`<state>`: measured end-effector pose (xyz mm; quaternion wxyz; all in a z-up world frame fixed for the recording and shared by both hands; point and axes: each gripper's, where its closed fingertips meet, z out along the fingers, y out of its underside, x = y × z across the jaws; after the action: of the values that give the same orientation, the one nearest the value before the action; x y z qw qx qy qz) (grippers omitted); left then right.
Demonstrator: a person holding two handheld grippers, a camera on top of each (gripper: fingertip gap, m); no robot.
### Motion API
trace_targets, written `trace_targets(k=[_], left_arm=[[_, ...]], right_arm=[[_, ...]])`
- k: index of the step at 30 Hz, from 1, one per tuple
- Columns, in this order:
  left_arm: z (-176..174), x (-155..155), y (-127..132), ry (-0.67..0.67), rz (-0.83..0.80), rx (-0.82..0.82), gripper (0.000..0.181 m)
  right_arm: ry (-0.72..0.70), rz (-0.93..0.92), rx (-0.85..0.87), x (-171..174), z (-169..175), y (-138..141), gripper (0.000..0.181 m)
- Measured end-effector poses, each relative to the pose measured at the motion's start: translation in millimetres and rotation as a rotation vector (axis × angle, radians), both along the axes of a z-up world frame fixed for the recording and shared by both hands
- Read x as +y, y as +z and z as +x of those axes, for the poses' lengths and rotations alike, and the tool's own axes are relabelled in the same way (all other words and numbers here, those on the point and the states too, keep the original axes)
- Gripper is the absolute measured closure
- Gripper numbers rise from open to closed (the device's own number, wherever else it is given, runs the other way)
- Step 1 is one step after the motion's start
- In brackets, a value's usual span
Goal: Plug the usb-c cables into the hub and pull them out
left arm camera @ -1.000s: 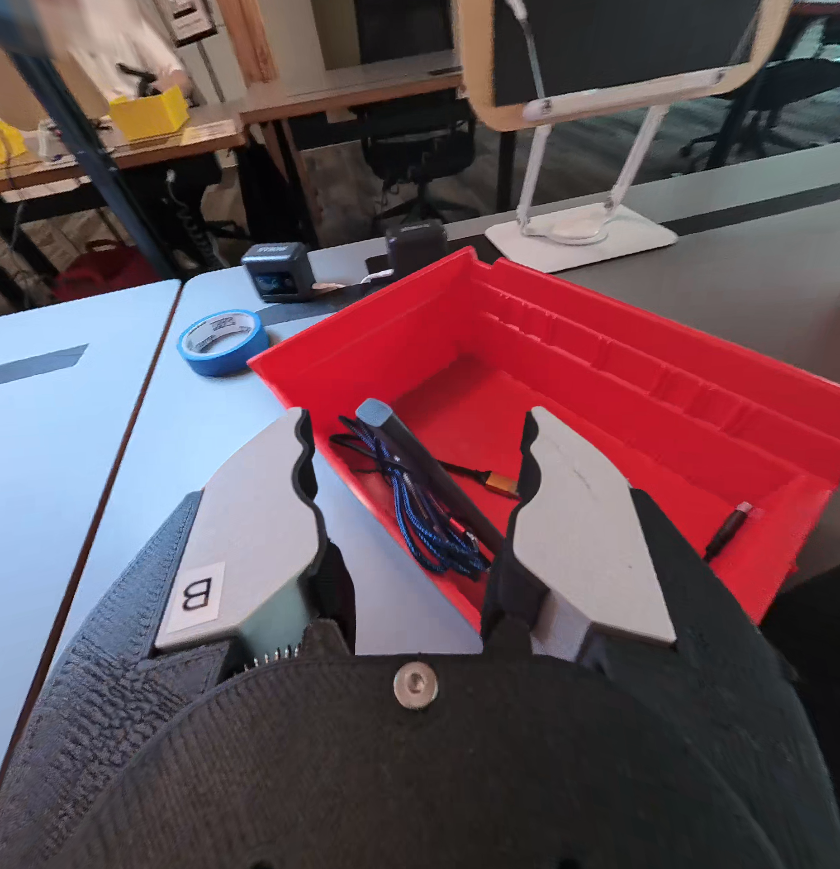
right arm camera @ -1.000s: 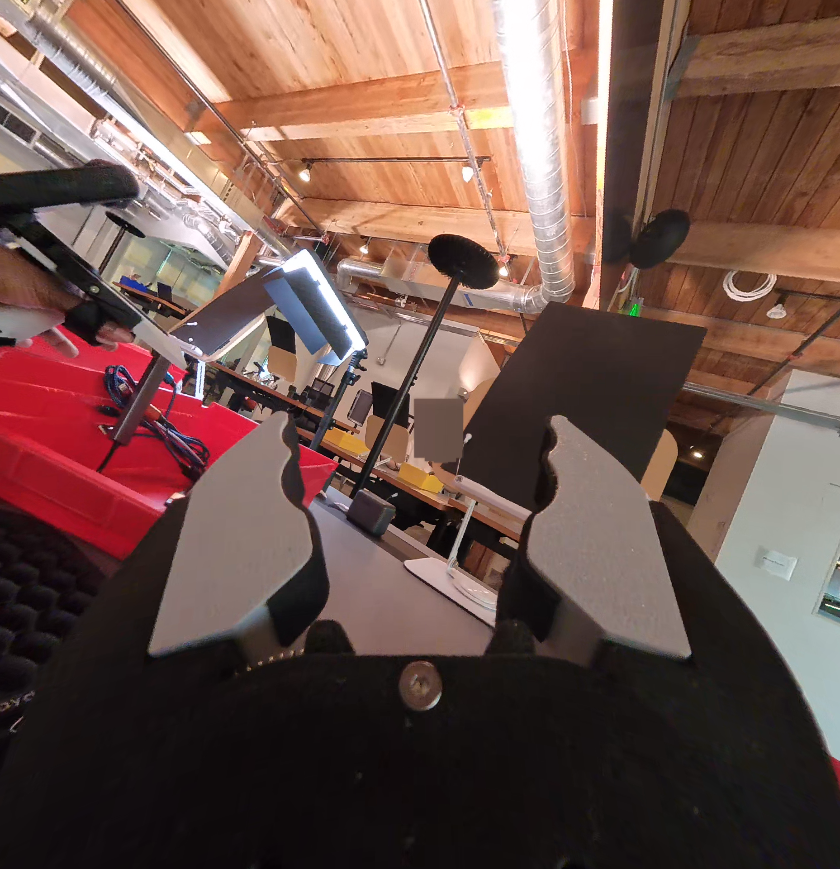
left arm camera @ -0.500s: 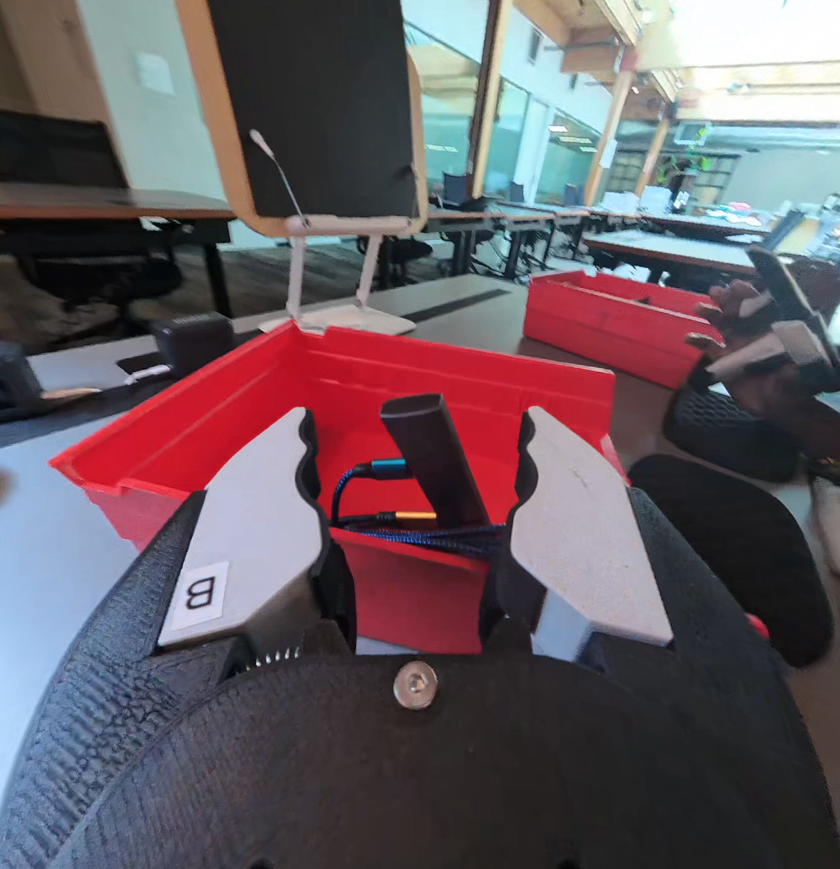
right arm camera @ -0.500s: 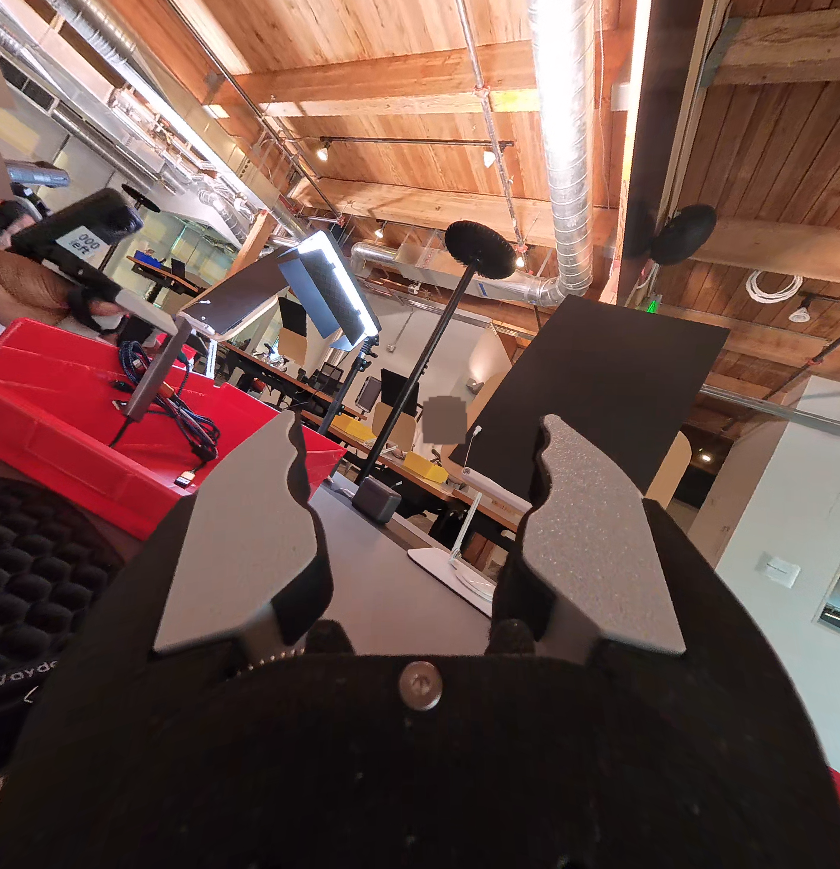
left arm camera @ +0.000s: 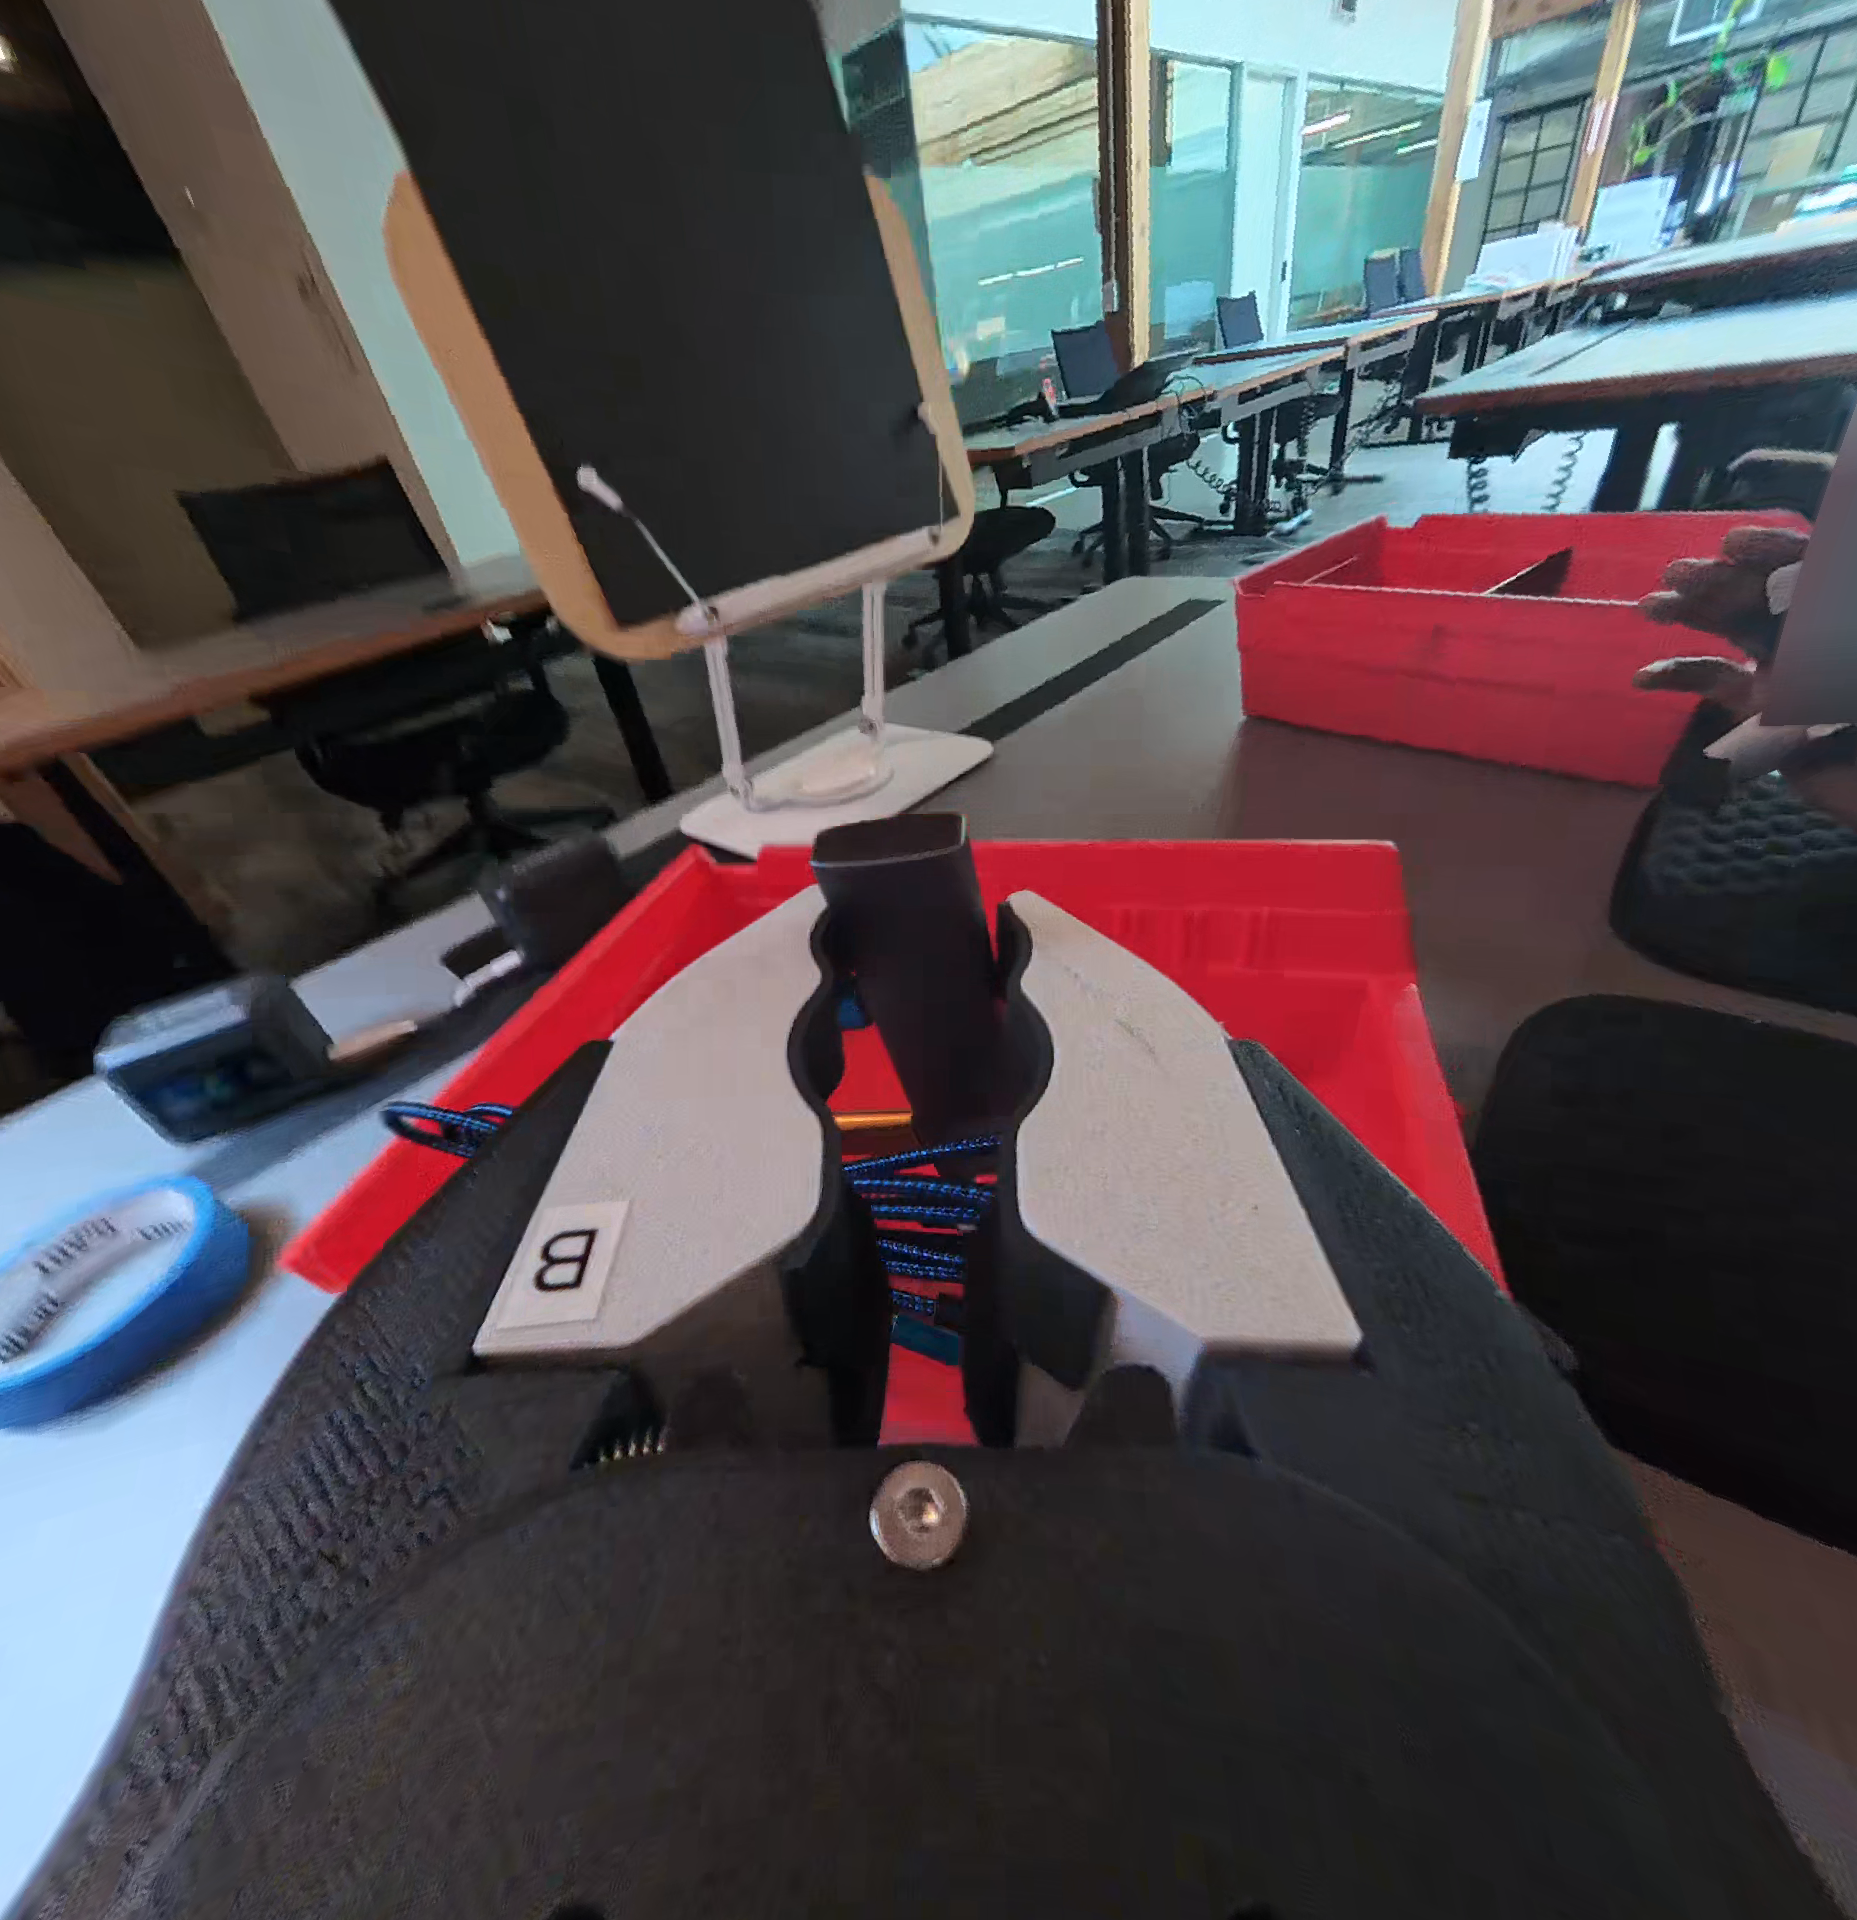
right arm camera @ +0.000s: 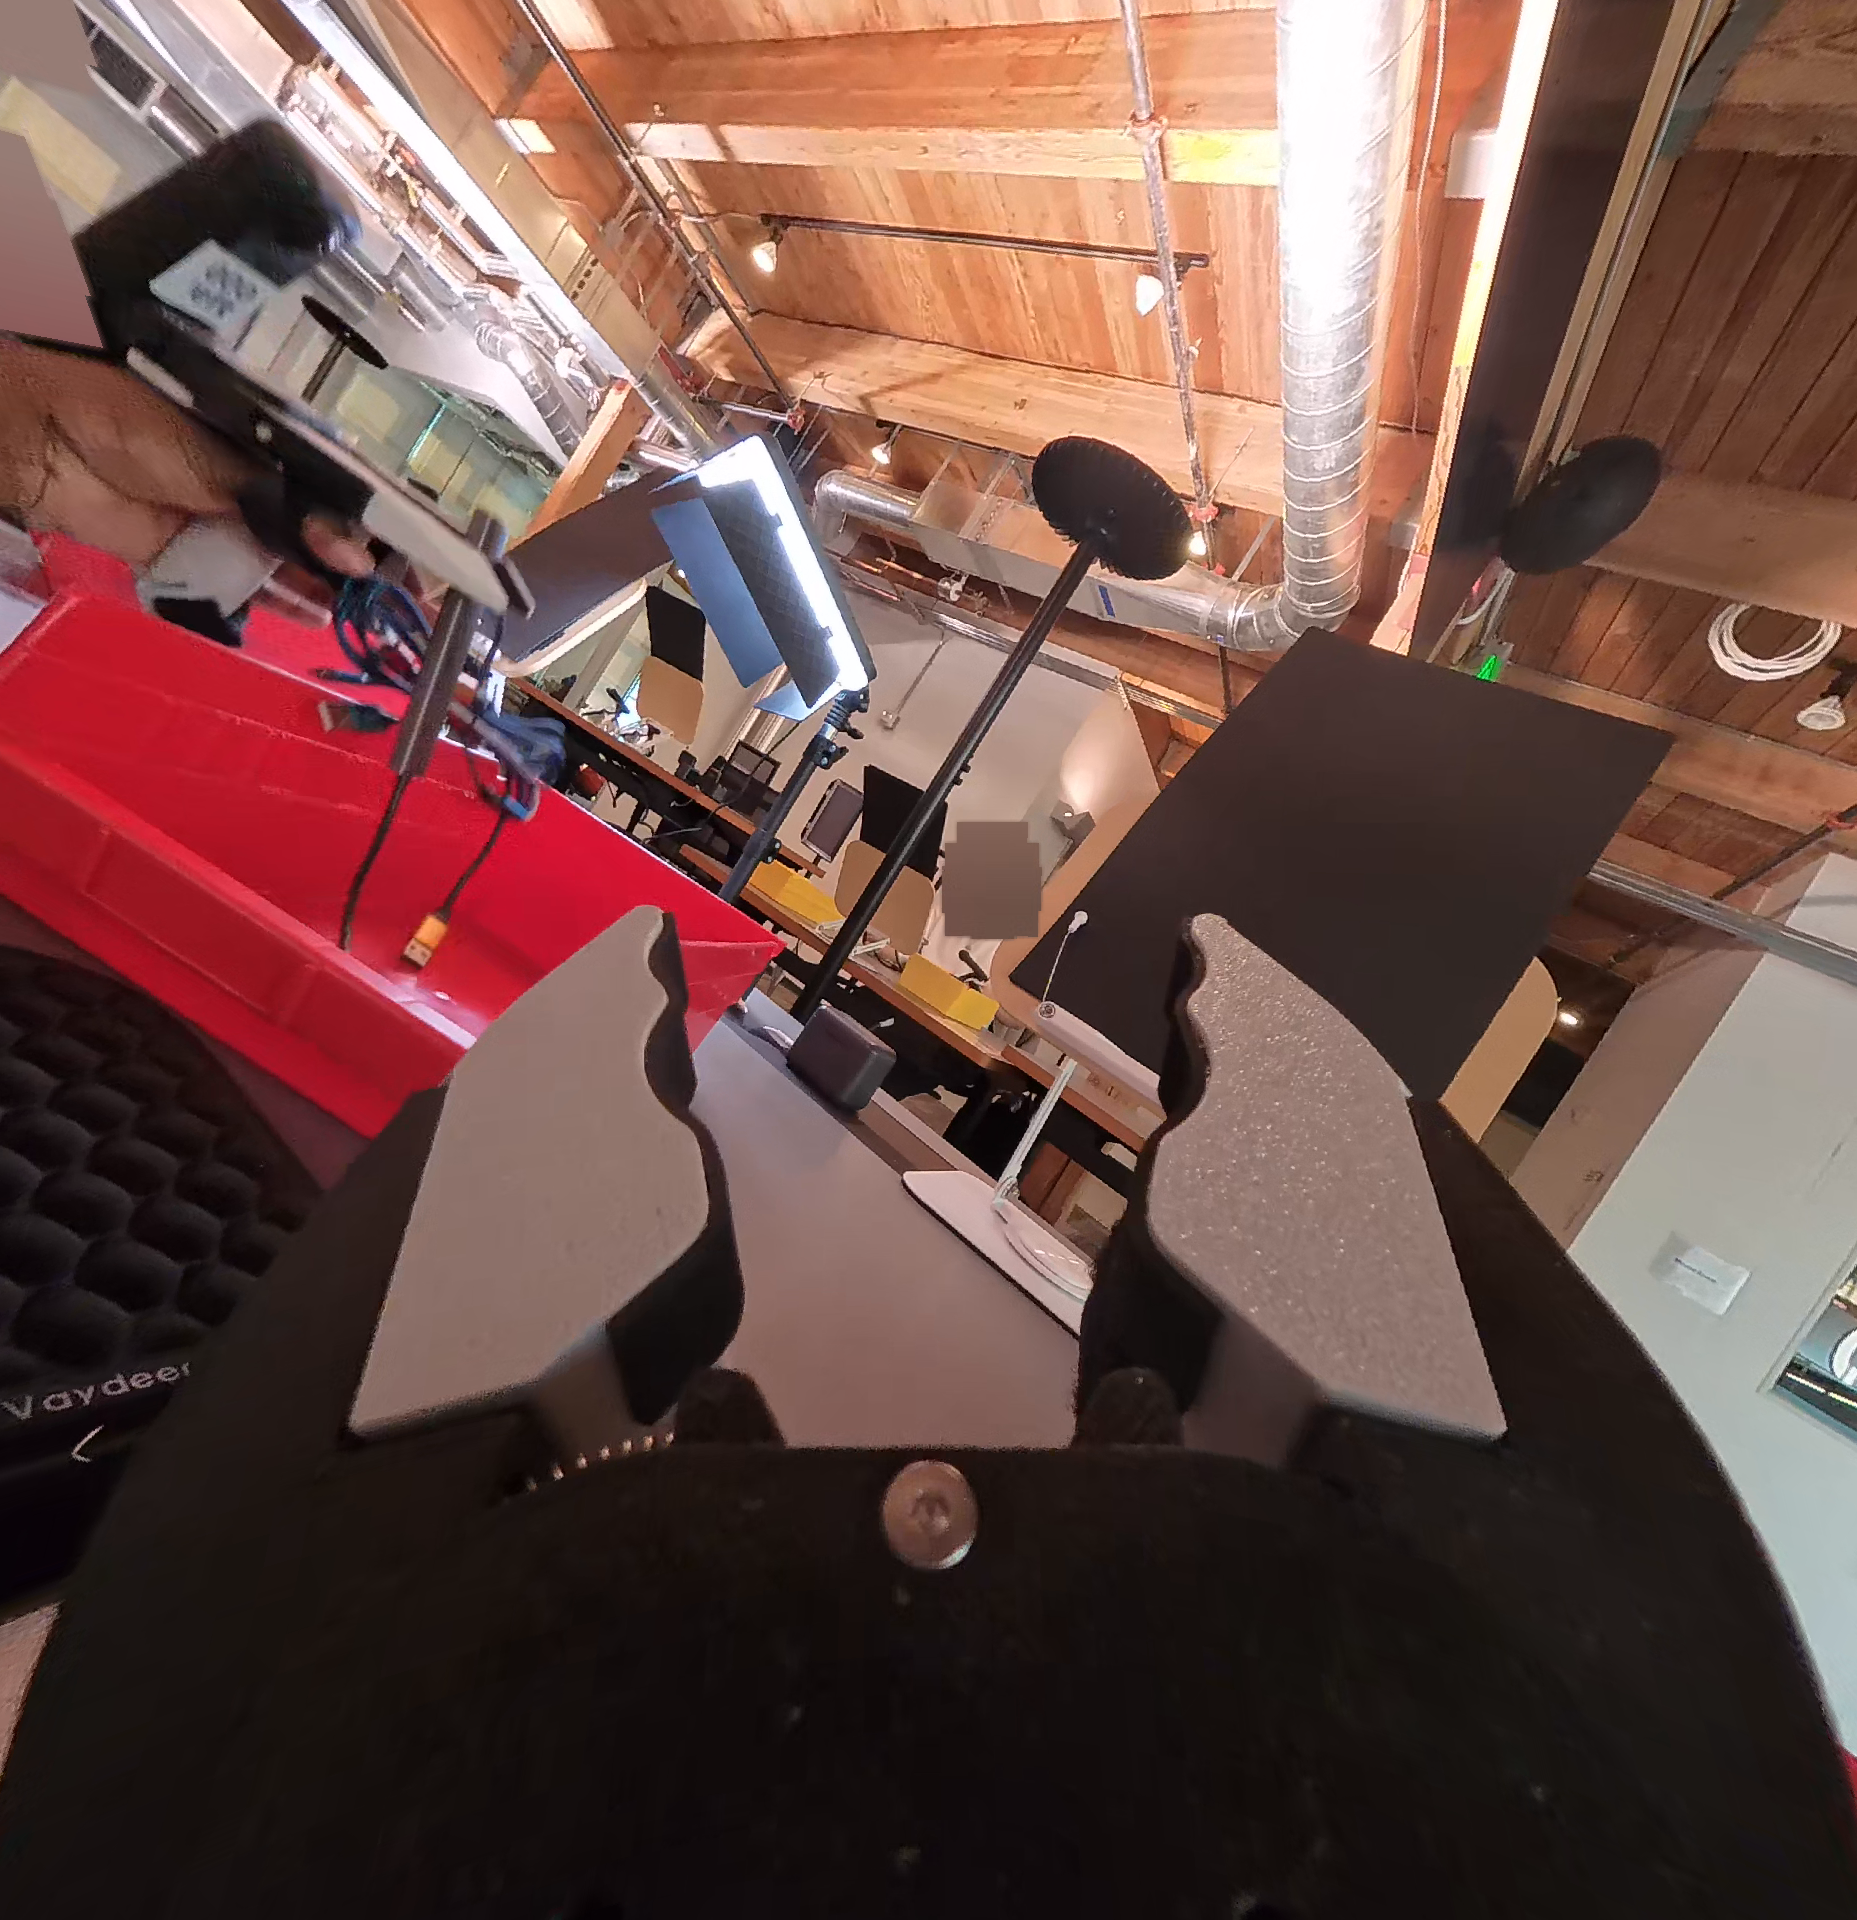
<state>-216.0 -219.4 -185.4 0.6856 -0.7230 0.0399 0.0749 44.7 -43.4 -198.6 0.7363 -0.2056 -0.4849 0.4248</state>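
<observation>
Since a moment ago the left gripper [left arm camera: 919, 940] has clenched its fingers on the hub [left arm camera: 919, 977]. Right gripper [right arm camera: 919, 1049] fingers gape, empty. Two red bins [left arm camera: 1319, 997] [left arm camera: 1443, 655] sit on a grey table [left arm camera: 1163, 748] in an open office.

Two red plastic bins: one [left arm camera: 1194, 883] under the left hand-held gripper [left arm camera: 919, 935], one [left arm camera: 1423, 665] far to its right. One dark slim metal hub [left arm camera: 919, 987], one blue tape roll [left arm camera: 93, 1299] to its left, two black cushioned pads [left arm camera: 1682, 1195].

Left wrist view: close above the red bin [left arm camera: 1194, 883], facing level across it.
Right wrist view: low beside the same bin [right arm camera: 228, 831], tilted ceilingward (farther off).
Shared: that bin.
</observation>
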Motion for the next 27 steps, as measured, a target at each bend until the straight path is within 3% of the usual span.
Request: trace_targets(k=[7,11,14,18,21,27], left_arm=[[55,11,69,-0.016,0.139,0.399,0.157],[106,20,94,-0.062,0.203,0.762,0.158],[151,26,106,-0.142,0.277,0.928,0.157],[209,35,104,-0.327,0.361,1.041,0.158],[247,44,95,-0.489,0.417,1.027,0.159],[305,65,66,-0.768,0.364,1.083,0.158]], right_arm=[[-0.024,0.026,-0.017,1,-2,-3,0.093],[-0.030,0.038,-0.020,0,-2,-4,0.094],[-0.022,0.053,-0.021,-3,-2,-5,0.095],[0.023,0.099,-0.017,-17,1,-6,0.095],[0.066,0.158,0.003,-35,6,-3,0.104],[0.144,0.257,0.068,-77,9,19,0.121]])
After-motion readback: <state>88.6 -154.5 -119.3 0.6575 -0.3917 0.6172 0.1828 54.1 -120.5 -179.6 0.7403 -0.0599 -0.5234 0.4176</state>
